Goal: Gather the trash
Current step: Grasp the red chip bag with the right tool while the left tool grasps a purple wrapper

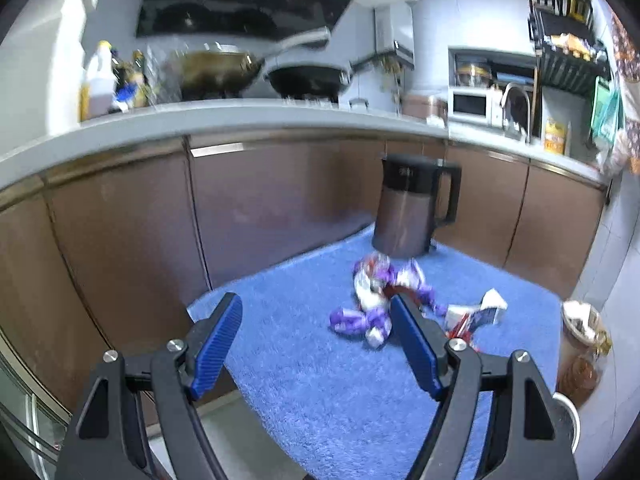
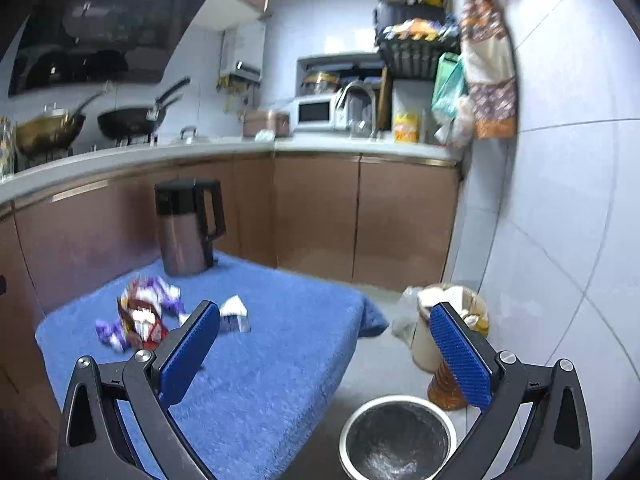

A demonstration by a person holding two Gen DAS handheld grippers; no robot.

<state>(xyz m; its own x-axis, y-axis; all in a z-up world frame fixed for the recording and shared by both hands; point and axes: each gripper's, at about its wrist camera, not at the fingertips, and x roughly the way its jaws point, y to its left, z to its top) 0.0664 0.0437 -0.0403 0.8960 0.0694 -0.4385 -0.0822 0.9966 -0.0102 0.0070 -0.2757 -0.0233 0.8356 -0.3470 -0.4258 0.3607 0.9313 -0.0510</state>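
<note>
A heap of crumpled purple, white and red wrappers [image 1: 376, 300] lies on a blue towel-covered table [image 1: 304, 368]. A small white and blue wrapper [image 1: 478, 314] lies to its right. My left gripper [image 1: 316, 308] is open and empty above the towel, its right finger just in front of the heap. In the right wrist view the heap [image 2: 140, 312] and the small wrapper [image 2: 236, 314] lie left of centre. My right gripper [image 2: 326, 316] is open and empty, over the table's right edge. A round metal bin [image 2: 398, 436] stands on the floor below it.
A brown kettle with a black handle [image 1: 412, 208] stands at the towel's far edge. A tall container stuffed with bags [image 2: 448, 332] stands beside the bin near the tiled wall. Brown cabinets and a counter with pans [image 1: 304, 76] run behind.
</note>
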